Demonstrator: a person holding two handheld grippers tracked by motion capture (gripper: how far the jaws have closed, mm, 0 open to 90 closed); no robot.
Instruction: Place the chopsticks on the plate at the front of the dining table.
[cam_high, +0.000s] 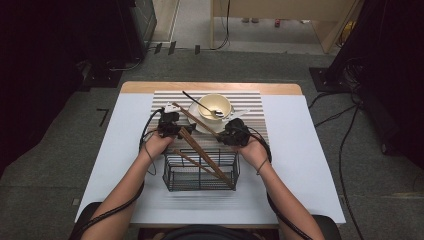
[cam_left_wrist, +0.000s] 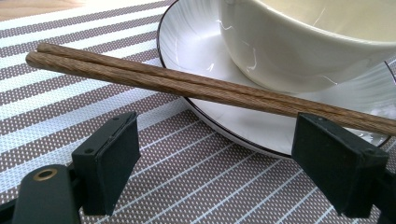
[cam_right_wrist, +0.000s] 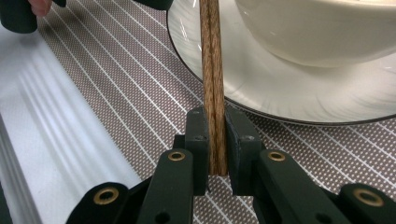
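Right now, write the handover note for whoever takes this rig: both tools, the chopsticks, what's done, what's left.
Right tool: shut on one end of the pair of brown wooden chopsticks.
Left tool: open, holding nothing, just short of the same pair, which lies across the white saucer's rim beside the cream bowl.
Done: pair gripped; another pair stands in the black wire basket.
Left, probably: lift this pair and put it in the basket too.

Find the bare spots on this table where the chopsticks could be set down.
Free: white tabletop left of the striped placemat, and right of it. Crowded: mat centre, where saucer, bowl, wire basket and both claws meet.
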